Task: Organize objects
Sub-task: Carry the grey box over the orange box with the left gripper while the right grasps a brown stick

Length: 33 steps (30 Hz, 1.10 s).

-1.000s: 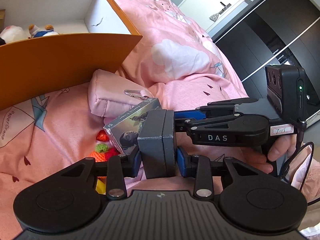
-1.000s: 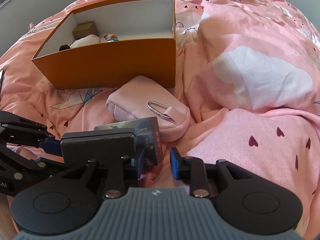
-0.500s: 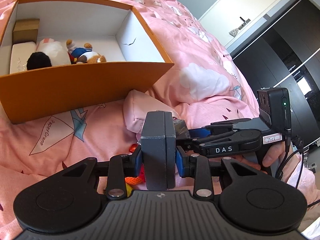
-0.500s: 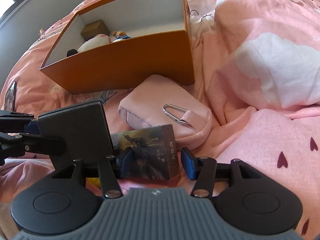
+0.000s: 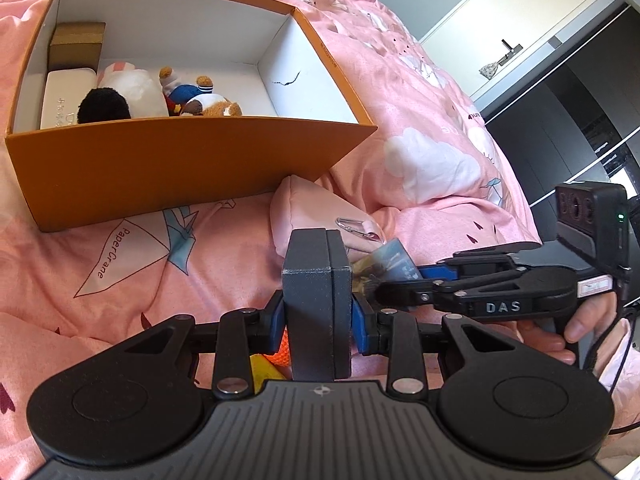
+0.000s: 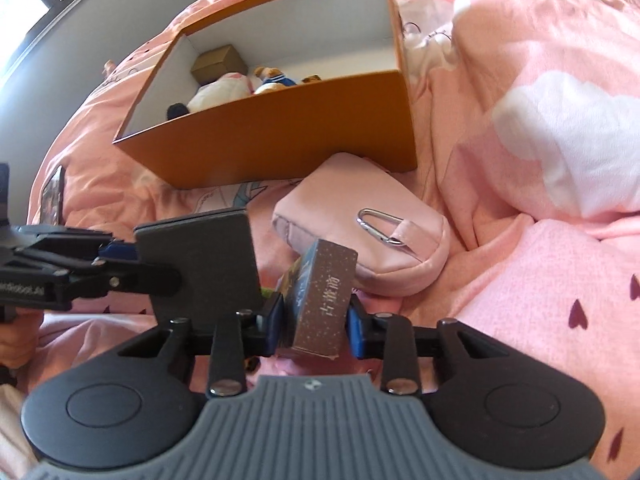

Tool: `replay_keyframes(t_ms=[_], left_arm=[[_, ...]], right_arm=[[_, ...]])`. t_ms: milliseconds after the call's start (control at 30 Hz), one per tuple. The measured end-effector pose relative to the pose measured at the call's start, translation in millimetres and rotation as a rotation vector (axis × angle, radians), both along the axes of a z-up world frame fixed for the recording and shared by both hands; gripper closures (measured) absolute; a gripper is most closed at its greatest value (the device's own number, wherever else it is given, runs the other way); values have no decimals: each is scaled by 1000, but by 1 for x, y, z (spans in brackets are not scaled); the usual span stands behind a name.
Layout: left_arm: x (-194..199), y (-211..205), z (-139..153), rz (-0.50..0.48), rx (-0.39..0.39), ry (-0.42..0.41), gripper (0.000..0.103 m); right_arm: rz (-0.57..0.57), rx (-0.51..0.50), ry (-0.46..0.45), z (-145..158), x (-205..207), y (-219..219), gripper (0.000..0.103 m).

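My right gripper is shut on a small printed card box and holds it above the pink bedspread; the box also shows in the left wrist view. My left gripper is shut, its dark pads pressed together with nothing between them, just left of the card box. It shows in the right wrist view. An open orange box lies beyond, with plush toys, a white case and a gold box inside. A pink pouch with a carabiner lies in front of it.
Colourful small items lie under my left gripper, mostly hidden. The bedspread is rumpled, with folds to the right. Dark wardrobe doors stand past the bed edge. A phone-like object lies at the far left.
My right gripper closed on the card box and lifted it, tilting it up on edge. Both grippers rose and pulled back, so more of the orange box interior shows.
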<state>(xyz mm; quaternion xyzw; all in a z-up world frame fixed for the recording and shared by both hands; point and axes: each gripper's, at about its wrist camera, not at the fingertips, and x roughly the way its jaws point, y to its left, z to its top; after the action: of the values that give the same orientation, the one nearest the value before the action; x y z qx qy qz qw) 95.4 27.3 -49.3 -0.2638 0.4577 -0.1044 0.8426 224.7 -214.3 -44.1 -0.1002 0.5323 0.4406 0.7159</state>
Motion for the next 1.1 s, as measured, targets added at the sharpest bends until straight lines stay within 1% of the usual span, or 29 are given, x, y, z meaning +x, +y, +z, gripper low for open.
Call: replay_keyframes(t_ms=[167, 233, 300, 367, 467, 567, 800, 867, 933, 1000, 1100], left_arm=[[-2, 2, 4, 7, -16, -12, 66], [-3, 3, 9, 9, -17, -27, 66], [-4, 5, 16, 9, -18, -46, 66], [-4, 7, 24, 15, -24, -66, 66], [-3, 12, 36, 28, -28, -96, 66], [0, 18, 50, 37, -19, -132, 66], [19, 49, 89, 94, 37, -216, 66], [29, 61, 95, 129, 59, -226, 66], [41, 71, 97, 160, 63, -222, 66], [53, 78, 93, 180, 59, -211, 66], [71, 87, 81, 199, 35, -177, 66]], right_arm=[[85, -39, -92, 22, -12, 9, 75], [111, -50, -138, 32, -16, 12, 78], [134, -59, -183, 43, -19, 14, 79], [148, -47, -209, 54, -18, 16, 79], [133, -24, -219, 69, -12, 18, 79], [102, 21, -227, 87, -2, 21, 79], [10, 147, -284, 128, 27, 39, 79], [-21, 172, -293, 134, 38, 47, 79], [-47, 183, -289, 133, 50, 57, 79], [-79, 186, -267, 126, 63, 68, 79], [-124, 157, -218, 104, 83, 89, 79]])
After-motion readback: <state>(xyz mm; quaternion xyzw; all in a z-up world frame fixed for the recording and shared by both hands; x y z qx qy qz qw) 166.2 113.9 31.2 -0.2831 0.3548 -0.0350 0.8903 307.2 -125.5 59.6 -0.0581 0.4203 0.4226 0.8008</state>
